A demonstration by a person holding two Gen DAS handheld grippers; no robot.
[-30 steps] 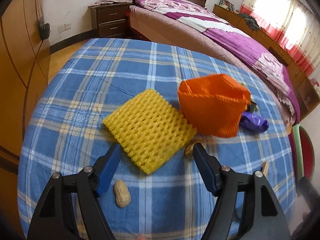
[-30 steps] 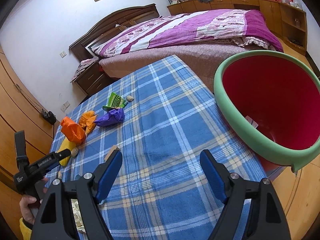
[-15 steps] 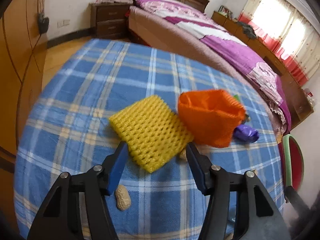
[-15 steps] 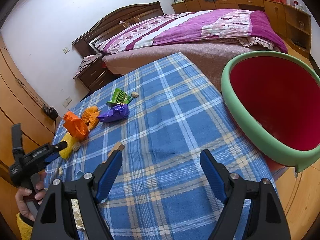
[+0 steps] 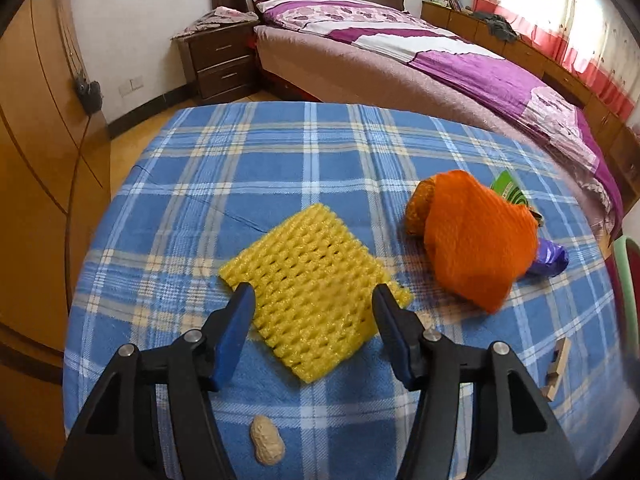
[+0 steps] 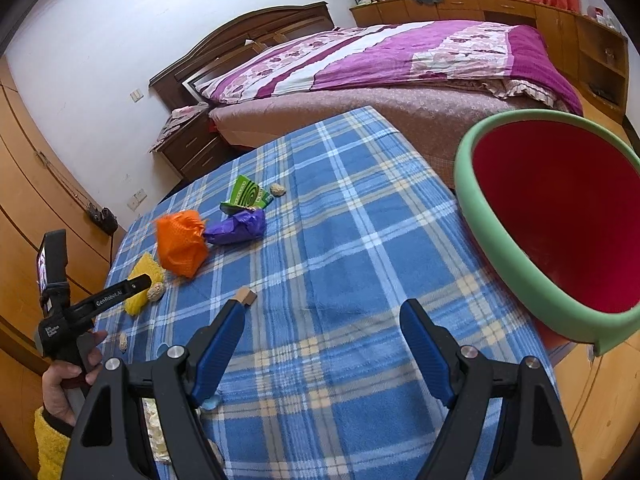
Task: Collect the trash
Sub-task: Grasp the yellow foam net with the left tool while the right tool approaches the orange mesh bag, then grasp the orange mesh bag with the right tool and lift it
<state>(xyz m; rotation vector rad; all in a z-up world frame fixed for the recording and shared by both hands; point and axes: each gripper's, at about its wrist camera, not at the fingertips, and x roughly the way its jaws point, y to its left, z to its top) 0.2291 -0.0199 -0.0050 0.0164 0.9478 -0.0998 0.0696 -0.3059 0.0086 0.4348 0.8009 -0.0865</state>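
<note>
A yellow foam net (image 5: pixel 312 280) lies flat on the blue plaid table (image 5: pixel 256 168). My left gripper (image 5: pixel 312 294) hangs over its near part, one blue finger at each side edge, and the net shows no squeeze. To the right sit an orange foam net (image 5: pixel 476 236), a purple wrapper (image 5: pixel 552 258) and a green packet (image 5: pixel 510 192). A peanut (image 5: pixel 267 444) lies below the left gripper. My right gripper (image 6: pixel 322 312) stands open over bare cloth with nothing between its fingers. From the right wrist view I see the left gripper (image 6: pixel 140 280) at the yellow net (image 6: pixel 142 284), held by a hand (image 6: pixel 64 376).
A red bin with a green rim (image 6: pixel 500 248) stands off the table's right edge. A small wooden block (image 6: pixel 246 295) lies just ahead of my right gripper's left finger. A bed (image 6: pixel 400 64) is behind the table and a wooden wardrobe (image 5: pixel 36 120) at the left.
My left gripper's jaws have narrowed and it has moved forward, so its fingers now flank the yellow net. The right gripper has stayed put.
</note>
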